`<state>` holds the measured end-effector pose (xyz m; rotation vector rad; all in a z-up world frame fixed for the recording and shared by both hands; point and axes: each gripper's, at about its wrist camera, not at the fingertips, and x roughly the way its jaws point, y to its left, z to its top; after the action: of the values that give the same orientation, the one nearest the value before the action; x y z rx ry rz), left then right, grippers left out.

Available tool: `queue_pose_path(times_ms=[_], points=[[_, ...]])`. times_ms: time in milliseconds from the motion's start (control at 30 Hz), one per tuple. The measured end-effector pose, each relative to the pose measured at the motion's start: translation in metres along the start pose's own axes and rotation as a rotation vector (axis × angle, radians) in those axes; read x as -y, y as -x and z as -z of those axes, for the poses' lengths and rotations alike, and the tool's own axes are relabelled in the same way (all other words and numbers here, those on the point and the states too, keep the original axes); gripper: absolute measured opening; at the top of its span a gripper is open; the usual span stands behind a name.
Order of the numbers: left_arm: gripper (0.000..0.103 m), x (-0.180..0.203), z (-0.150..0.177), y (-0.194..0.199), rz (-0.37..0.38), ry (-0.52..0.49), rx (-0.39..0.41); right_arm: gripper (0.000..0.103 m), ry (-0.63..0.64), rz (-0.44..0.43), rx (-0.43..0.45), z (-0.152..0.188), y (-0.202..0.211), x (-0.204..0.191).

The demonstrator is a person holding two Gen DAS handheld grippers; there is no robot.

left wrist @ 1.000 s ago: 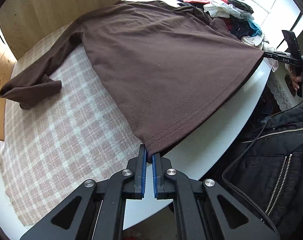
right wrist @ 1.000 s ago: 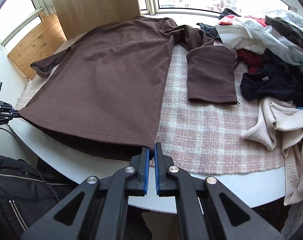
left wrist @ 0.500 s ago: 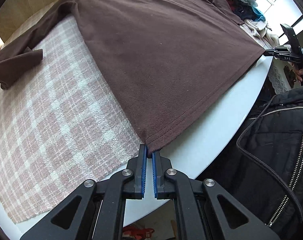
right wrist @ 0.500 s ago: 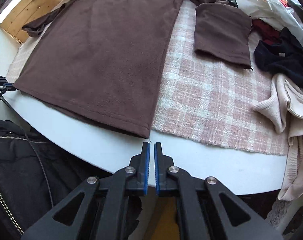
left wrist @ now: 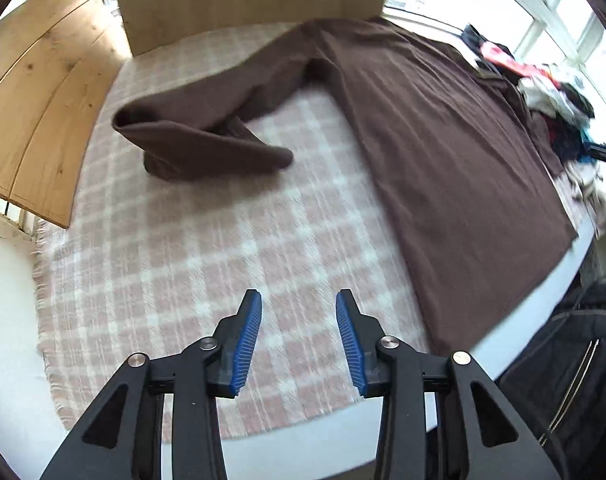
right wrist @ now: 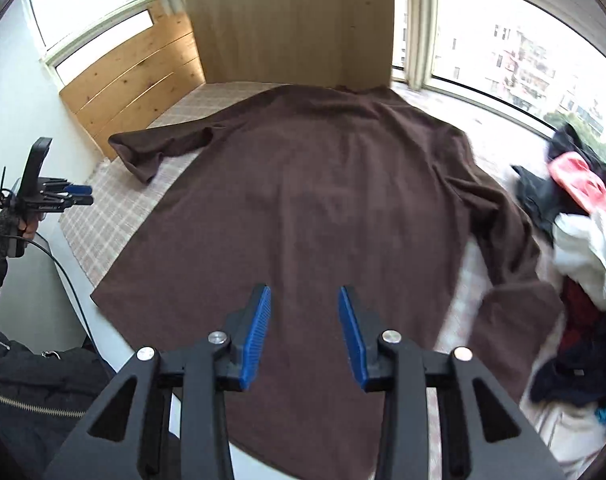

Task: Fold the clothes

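Observation:
A brown long-sleeved top lies flat and spread out on a pink plaid cloth over a white table. Its left sleeve lies bent back on itself on the cloth. Its right sleeve runs down beside the clothes pile. My left gripper is open and empty, above the plaid cloth to the left of the top's hem. It also shows in the right wrist view. My right gripper is open and empty, above the lower part of the top.
A pile of mixed clothes lies at the table's right side, also in the left wrist view. A wooden panel stands at the back, wooden boards at the left. The person's black jacket is at the table's front edge.
Both grippers were shut at the top's hem corners. Both have opened, let the hem go and lifted away; the left one swung left over the cloth, the right one over the top.

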<state>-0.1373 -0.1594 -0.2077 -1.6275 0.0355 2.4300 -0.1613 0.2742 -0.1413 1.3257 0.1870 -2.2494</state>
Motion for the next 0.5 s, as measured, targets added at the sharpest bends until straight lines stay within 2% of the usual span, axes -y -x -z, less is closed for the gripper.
queue_pose_path(times_ms=[133,267,400,467,500], points=[[0.044,-0.032,-0.034,-0.028,0.044,0.235,0.06,0.035,0.104,-0.073,-0.01,-0.052,-0.049,-0.036],[0.045,-0.05,-0.05,-0.058,0.051,0.391,0.052,0.035,0.179,-0.127,-0.033,-0.07,-0.074,-0.06],[0.045,-0.055,-0.064,-0.072,0.044,0.472,0.055,0.035,0.208,-0.163,-0.053,-0.069,-0.088,-0.061],[0.043,-0.054,-0.069,-0.079,-0.018,0.45,0.038,0.035,0.197,-0.181,-0.069,-0.066,-0.097,-0.053],[0.037,-0.054,-0.071,-0.082,-0.054,0.434,0.028,0.035,0.19,-0.183,-0.076,-0.065,-0.102,-0.049]])
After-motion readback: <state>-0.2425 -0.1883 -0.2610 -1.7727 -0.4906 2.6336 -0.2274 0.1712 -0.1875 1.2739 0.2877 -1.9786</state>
